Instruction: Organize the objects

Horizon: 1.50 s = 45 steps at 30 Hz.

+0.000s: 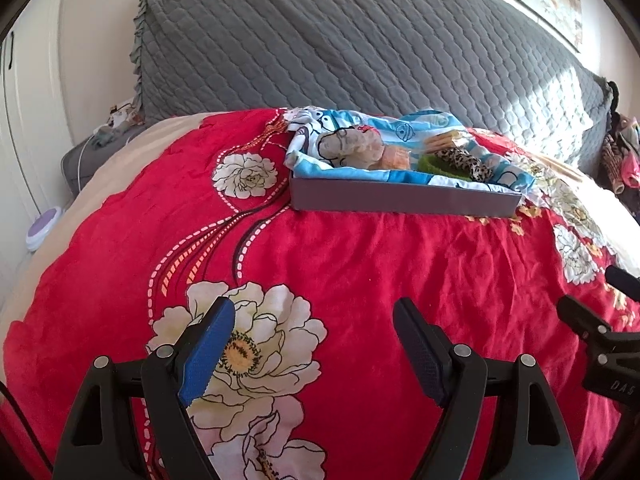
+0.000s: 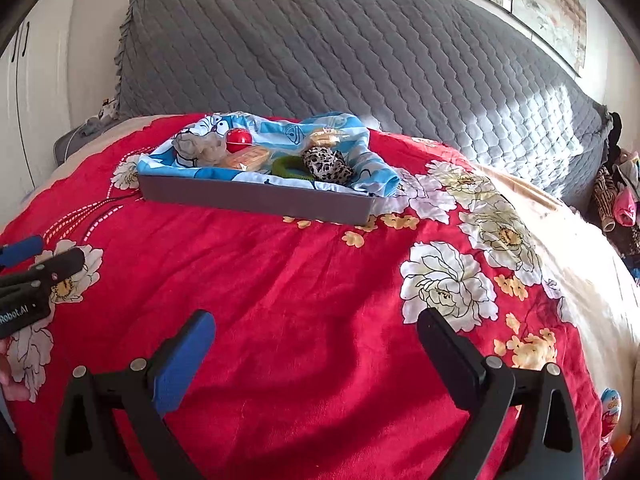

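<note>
My left tongs (image 1: pixel 314 344) and my right tongs (image 2: pixel 316 356) both stand wide with nothing between them, over the red flowered blanket (image 1: pixel 340 256). Well ahead, near the grey quilted headboard (image 2: pixel 320 48), sits the grey tray (image 2: pixel 256 196), lined with a blue cartoon cloth (image 2: pixel 200 126) and holding a red ball (image 2: pixel 239 139), a green ring (image 2: pixel 286 166) and a leopard scrunchie (image 2: pixel 326 164).

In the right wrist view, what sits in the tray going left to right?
Grey plush toy → red ball → orange packet → green ring → leopard-print scrunchie, all lying on the blue cartoon cloth inside the grey tray.
</note>
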### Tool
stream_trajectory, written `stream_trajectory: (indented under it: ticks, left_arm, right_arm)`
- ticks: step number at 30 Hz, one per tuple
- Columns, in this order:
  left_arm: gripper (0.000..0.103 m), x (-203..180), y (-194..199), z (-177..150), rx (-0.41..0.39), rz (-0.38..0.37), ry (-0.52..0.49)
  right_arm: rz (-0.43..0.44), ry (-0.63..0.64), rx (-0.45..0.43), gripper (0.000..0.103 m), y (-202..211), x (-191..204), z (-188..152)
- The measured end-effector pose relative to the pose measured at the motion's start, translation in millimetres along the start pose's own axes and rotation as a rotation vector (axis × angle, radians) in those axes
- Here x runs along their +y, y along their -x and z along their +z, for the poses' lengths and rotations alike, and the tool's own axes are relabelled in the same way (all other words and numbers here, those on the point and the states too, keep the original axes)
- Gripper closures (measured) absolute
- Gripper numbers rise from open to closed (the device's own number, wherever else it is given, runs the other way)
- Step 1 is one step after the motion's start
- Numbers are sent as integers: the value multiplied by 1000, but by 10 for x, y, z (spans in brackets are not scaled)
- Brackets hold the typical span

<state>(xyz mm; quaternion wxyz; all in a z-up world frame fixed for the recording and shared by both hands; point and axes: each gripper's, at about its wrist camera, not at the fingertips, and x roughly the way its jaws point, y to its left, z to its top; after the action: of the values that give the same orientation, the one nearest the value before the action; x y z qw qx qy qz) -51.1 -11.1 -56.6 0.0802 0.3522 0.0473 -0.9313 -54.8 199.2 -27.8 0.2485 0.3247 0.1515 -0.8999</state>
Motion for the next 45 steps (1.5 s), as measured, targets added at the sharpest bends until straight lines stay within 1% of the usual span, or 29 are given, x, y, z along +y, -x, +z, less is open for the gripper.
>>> stream_trajectory:
  ticks: [9, 18, 25, 29, 36, 45]
  left_arm:
    - [21, -14, -56, -60, 7, 2, -1]
    - [21, -27, -95, -80, 4, 4, -13]
    - [21, -46, -133, -88, 10, 1, -12]
    - [21, -58, -165, -88, 11, 1, -13]
    - [21, -65, -193, -91, 8, -8, -17]
    - [21, -119, -193, -99, -14, -16, -41]
  right_arm:
    - [-8, -52, -14, 1, -11, -112, -50]
    - [-10, -38, -33, 1, -29, -97, -86]
    - [-12, -26, -15, 1, -58, -66, -145]
    - [-8, -24, -30, 1, -32, -66, -158]
    - [-10, -30, -30, 1, -59, -75, -177]
    - [-9, -18, -24, 1, -91, -54, -178]
